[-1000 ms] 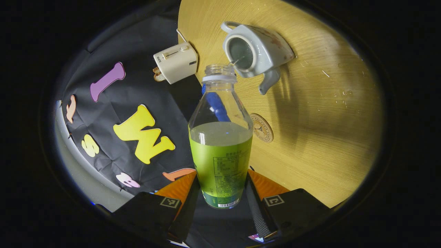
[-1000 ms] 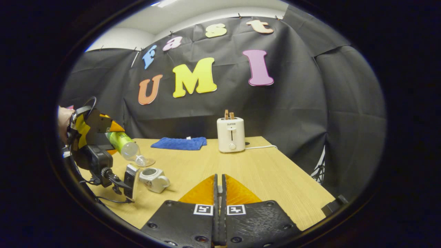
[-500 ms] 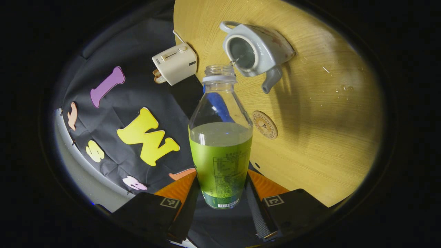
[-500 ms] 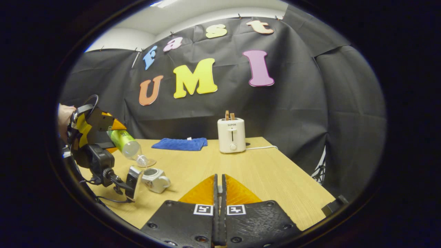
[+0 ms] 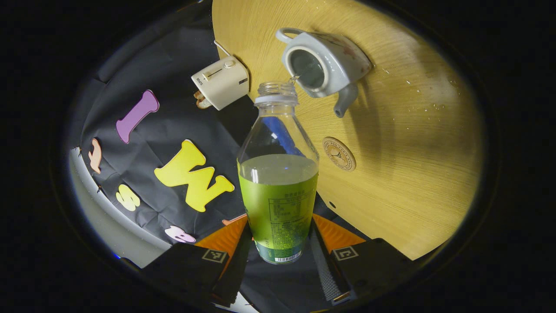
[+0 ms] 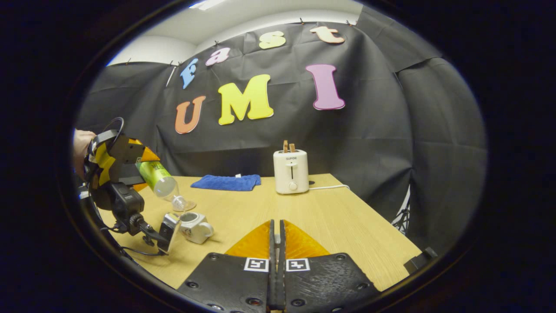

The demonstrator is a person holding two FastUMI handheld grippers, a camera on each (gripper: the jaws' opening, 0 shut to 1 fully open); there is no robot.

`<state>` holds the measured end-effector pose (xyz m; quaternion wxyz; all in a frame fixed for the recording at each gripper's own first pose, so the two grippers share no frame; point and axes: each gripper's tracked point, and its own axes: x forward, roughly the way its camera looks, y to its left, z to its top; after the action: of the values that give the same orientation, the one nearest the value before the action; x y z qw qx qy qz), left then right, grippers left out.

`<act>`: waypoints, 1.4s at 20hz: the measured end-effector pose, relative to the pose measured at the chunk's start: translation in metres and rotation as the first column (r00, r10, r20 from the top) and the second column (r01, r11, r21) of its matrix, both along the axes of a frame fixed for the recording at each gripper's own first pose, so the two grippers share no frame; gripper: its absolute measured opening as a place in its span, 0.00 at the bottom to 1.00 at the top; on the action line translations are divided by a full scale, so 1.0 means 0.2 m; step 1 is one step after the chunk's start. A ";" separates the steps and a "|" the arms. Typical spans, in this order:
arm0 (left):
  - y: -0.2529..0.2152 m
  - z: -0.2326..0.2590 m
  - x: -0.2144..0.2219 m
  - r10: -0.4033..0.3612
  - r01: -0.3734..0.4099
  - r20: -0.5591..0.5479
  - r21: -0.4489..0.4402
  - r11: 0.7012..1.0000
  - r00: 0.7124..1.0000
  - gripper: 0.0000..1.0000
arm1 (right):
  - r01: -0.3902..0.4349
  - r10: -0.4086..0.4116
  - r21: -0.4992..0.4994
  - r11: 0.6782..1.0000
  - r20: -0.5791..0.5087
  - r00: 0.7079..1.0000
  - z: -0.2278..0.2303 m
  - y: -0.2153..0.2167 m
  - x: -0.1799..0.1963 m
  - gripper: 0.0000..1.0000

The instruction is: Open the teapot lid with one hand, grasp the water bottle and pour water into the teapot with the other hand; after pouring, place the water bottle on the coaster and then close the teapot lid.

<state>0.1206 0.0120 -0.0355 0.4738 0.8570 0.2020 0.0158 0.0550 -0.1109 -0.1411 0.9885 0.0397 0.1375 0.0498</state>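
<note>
My left gripper (image 5: 278, 245) is shut on a clear water bottle (image 5: 278, 191) with a green label, holding it low on its body. The uncapped bottle is tilted, mouth just above the open white teapot (image 5: 330, 61), and a thin trickle runs from its lip. A round coaster (image 5: 339, 154) lies bare beside the teapot. In the right gripper view the left gripper (image 6: 117, 169) tips the bottle (image 6: 158, 181) over the teapot (image 6: 195, 226). My right gripper (image 6: 276, 226) hangs over the table's right side, pinching a thin pale piece of the lid; the rest is hidden.
A white toaster (image 6: 291, 171) with bread in its slots stands at the back of the wooden table (image 6: 347, 217), its cord trailing right. A folded blue cloth (image 6: 226, 181) lies to its left. Water drops speckle the table (image 5: 412, 152) near the teapot.
The left gripper has lifted and turned slightly with the bottle, and the stream has thinned to a trickle. The right gripper has stayed still.
</note>
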 end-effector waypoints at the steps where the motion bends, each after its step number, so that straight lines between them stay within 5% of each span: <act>1: -0.01 0.01 0.00 -0.003 0.003 0.002 0.006 1.000 1.000 0.74 | 0.000 0.000 0.000 1.000 0.000 1.000 0.00 0.00 0.00 0.00; 28: -0.05 0.02 -0.02 -0.001 0.001 0.001 0.025 1.000 1.000 0.73 | 0.009 -0.009 -0.002 1.000 0.003 1.000 0.00 -0.03 -0.01 0.00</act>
<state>0.1168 0.0026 -0.0308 0.4631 0.8630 0.2010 0.0185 0.0531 -0.1178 -0.1406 0.9889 0.0394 0.1357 0.0453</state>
